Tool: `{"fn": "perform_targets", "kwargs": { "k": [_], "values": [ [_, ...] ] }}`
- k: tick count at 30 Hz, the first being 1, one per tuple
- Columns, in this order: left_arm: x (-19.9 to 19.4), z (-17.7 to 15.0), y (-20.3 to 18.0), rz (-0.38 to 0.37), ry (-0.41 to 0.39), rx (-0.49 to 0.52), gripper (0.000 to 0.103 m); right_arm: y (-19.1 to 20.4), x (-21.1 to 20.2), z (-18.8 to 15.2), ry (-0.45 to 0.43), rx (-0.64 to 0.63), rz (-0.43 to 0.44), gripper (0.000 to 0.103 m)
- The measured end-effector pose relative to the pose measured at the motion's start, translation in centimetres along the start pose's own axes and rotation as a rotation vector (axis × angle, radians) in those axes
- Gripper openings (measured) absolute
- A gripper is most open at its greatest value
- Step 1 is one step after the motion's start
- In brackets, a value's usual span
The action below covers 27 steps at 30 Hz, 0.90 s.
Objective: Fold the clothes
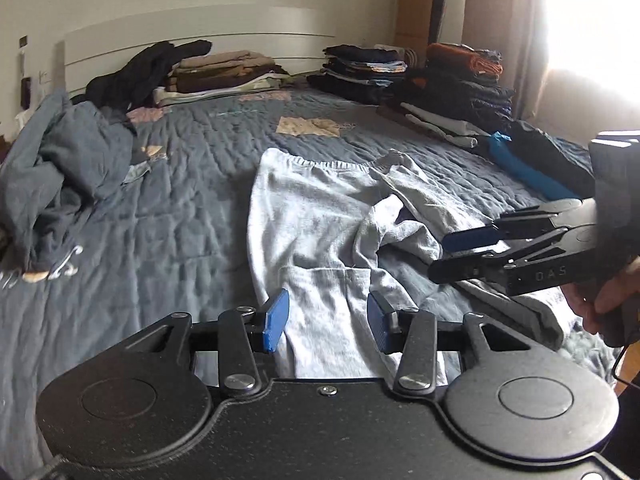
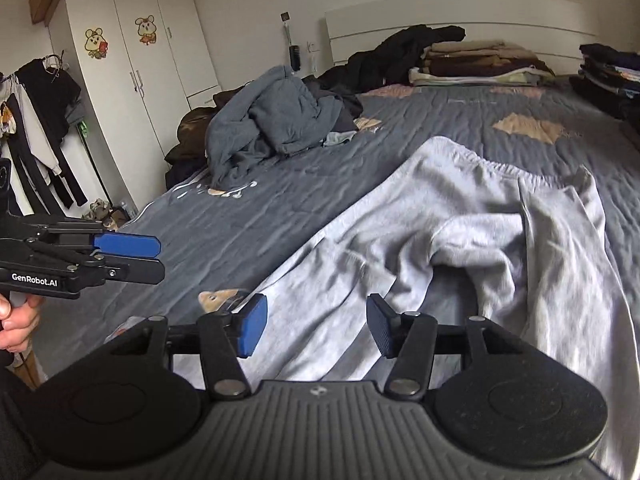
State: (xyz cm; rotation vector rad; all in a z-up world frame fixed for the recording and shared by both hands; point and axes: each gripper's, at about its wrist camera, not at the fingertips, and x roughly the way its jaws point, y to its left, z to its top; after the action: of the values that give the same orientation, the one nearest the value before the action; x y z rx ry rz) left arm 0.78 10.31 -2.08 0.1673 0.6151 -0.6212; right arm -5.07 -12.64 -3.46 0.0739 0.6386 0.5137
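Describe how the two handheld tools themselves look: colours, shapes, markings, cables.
Both are black. The left tool and right tool each carry two blue, flat, rectangular pads on black linkage bars, mounted on a base with two round discs. From the side, the left one reads "GenRobot.AI" in white; the right shows pale letters, partly hidden. A thin dark cable loops below the right hand.

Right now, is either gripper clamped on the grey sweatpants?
No: the left gripper and the right gripper both stand open above the grey sweatpants, with no cloth pinched between the pads.
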Motion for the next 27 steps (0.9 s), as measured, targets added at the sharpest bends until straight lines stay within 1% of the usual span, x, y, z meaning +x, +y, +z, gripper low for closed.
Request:
{"fn": "perform_targets", "kwargs": {
  "k": [3,7,9,13,18,19,20,21,22,23,24,27],
  "values": [
    [4.1,0.6,0.5,-0.022,0.037,0.057,0.043,-1.7,3.1,1.2,-0.018,-0.029,-0.013,0.054],
    [8.5,0.4,1.9,-0.012,0.095,0.063,0.043,-3.5,6.7,0.7,0.017,0.033,0.010,0.054],
    [9.8,0.1,2.8,-0.010,0.108,0.043,0.043,-3.7,8.0,0.1,0.044,0.039,0.014,0.054],
    [11.8,-0.1,4.3,-0.014,0.133,0.007,0.043,-3.8,9.7,-0.4,0.063,0.041,0.025,0.054],
    [13.1,-0.1,4.9,-0.068,0.139,-0.032,0.042,-3.9,11.2,-0.5,0.087,0.047,0.009,0.054],
    [13.1,-0.1,4.8,-0.074,0.140,-0.028,0.033,-3.9,11.3,-0.5,0.084,0.047,0.011,0.053],
    [13.1,-0.1,4.8,-0.079,0.140,-0.023,0.017,-3.9,11.4,-0.5,0.083,0.044,0.012,0.051],
    [13.1,-0.2,4.7,-0.085,0.140,-0.019,0.014,-3.7,11.6,-0.5,0.086,0.037,0.009,0.045],
    [13.1,-0.2,4.6,-0.091,0.141,-0.014,0.013,-3.7,11.7,-0.5,0.090,0.032,0.005,0.028],
    [12.7,-0.2,4.6,-0.097,0.127,-0.021,0.009,-3.7,11.7,-0.6,0.094,0.036,0.000,0.017],
    [12.2,-0.2,4.6,-0.104,0.111,-0.029,0.008,-3.8,11.6,-0.6,0.094,0.054,-0.002,0.008],
    [10.2,0.3,4.3,-0.106,0.058,-0.027,0.008,-3.9,10.7,-0.1,0.068,0.095,0.020,0.006]
  ]
}}
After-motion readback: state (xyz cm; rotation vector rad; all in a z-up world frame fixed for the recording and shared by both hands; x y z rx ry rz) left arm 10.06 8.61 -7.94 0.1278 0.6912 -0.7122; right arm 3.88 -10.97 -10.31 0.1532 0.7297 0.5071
